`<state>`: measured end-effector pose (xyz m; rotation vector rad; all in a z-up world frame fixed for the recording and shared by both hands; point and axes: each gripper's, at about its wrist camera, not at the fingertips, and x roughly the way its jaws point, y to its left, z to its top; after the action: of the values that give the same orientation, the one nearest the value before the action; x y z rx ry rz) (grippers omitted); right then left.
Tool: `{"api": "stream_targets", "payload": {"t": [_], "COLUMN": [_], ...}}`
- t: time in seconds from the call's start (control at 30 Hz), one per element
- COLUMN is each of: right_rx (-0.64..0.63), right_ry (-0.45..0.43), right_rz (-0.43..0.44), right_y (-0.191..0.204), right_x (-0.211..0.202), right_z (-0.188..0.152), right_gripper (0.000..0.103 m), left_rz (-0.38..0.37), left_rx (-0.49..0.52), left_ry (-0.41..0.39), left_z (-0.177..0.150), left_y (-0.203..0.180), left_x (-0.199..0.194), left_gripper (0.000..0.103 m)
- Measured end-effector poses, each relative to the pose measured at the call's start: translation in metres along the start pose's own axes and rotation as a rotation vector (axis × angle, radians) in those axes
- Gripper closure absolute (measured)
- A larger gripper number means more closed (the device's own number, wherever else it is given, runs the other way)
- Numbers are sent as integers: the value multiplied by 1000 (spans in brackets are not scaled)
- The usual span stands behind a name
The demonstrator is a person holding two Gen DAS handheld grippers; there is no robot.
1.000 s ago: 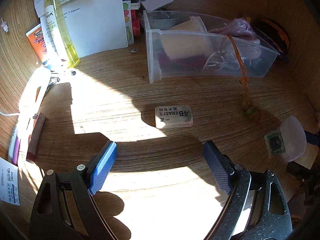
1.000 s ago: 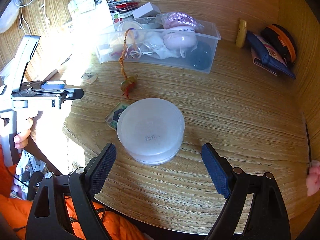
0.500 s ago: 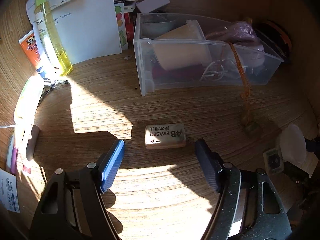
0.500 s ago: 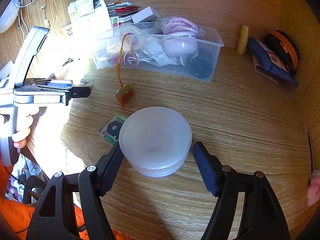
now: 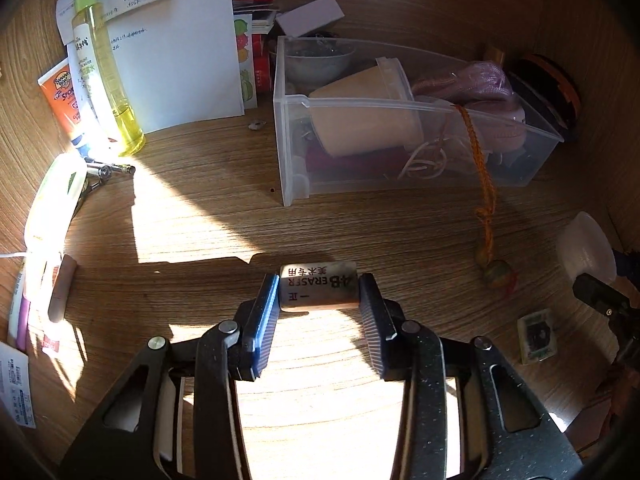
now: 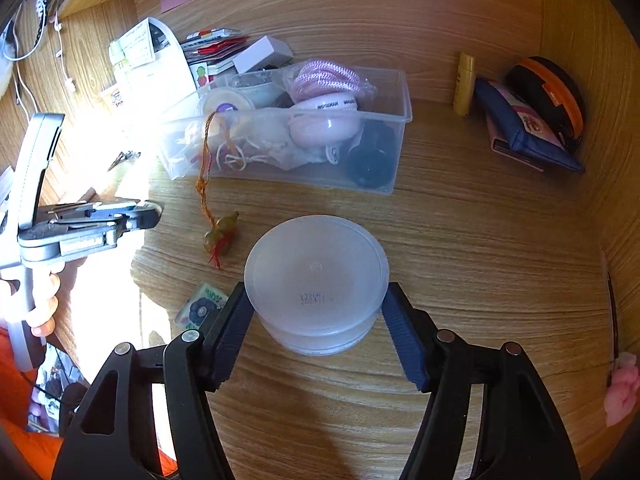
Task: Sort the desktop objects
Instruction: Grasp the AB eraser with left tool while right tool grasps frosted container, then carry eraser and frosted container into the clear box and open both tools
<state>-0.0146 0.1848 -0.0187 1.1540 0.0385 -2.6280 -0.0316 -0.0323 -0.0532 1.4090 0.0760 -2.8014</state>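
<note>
My left gripper (image 5: 318, 292) is shut on a white 4B eraser (image 5: 318, 286) that rests on the wooden desk. My right gripper (image 6: 316, 300) is shut on a round frosted plastic container (image 6: 316, 276) standing on the desk; it also shows at the right edge of the left wrist view (image 5: 586, 248). A clear plastic storage bin (image 5: 400, 184) full of small items stands behind both, also in the right wrist view (image 6: 384, 184). An orange cord with a gourd charm (image 6: 220, 234) hangs out of the bin onto the desk.
A yellow bottle (image 5: 108, 80), an orange tube and papers (image 5: 176, 60) stand at the back left. A small square packet (image 5: 536, 334) lies by the charm. A dark pouch (image 6: 524, 128) and an orange-black case (image 6: 552, 96) lie at the back right. The desk's front edge is close.
Both grippers moved forward and closed: the left jaws came in around the eraser and now clamp it, and the right jaws closed onto the frosted container.
</note>
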Motion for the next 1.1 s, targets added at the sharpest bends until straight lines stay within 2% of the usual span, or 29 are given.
{"api": "stream_targets", "payload": {"t": [0.53,0.83,1.1], "right_rx": [62,38,40], "right_ry": [-98,-132,-119], "right_rz": [17,-24,-48], "right_y": [-8,-13,-21], "right_x": [-5,1,21], "right_z": [50,85,111], "right_gripper": [41,41,41], "left_rz": [-48,-60,-64], "left_rx": [-36,-43,-6], "left_ry": [-138,-202,-228], "left_z": [34,55,82], "left_y": [4,9,2], "left_x": [-35,-45,-39], "left_gripper": [64,64,64]}}
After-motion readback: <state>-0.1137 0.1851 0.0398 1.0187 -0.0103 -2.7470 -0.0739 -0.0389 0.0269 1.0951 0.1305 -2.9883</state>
